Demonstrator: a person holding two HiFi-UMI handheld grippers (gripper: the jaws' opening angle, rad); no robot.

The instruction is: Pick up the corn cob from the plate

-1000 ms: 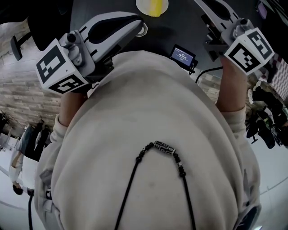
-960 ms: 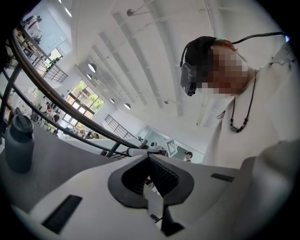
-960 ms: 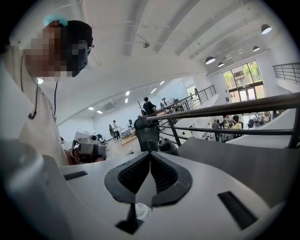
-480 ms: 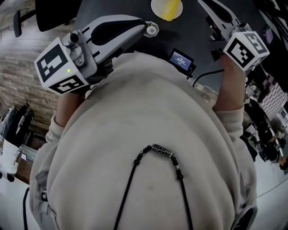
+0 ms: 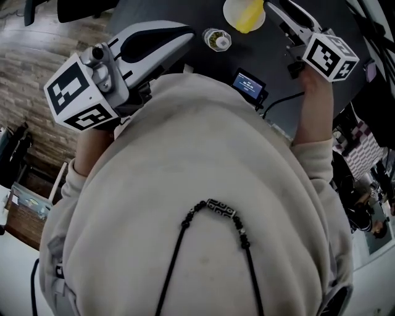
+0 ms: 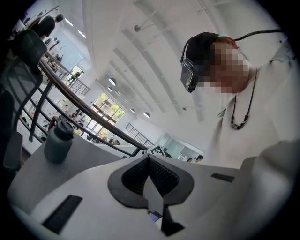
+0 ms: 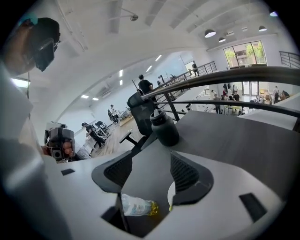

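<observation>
Right gripper (image 7: pixel 150 171): jaws just opened, standing apart, nothing between the pads (image 7: pixel 184 172). On the plate (image 5: pixel 229 11) just ahead of the tips, offset to their left, lies the corn (image 5: pixel 250 16), with a bottle (image 5: pixel 217 40) further that way. For a sound pick, the gap should be centred over the corn, jaws across its width, lowered until both pads flank it, then closed. Left gripper (image 6: pixel 149 159): clenched, empty.

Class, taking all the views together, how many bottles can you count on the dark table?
2. A dark bottle stands upright farther along the table. A clear bottle holding yellowish liquid sits beside the plate. Others may be hidden behind the person.
</observation>
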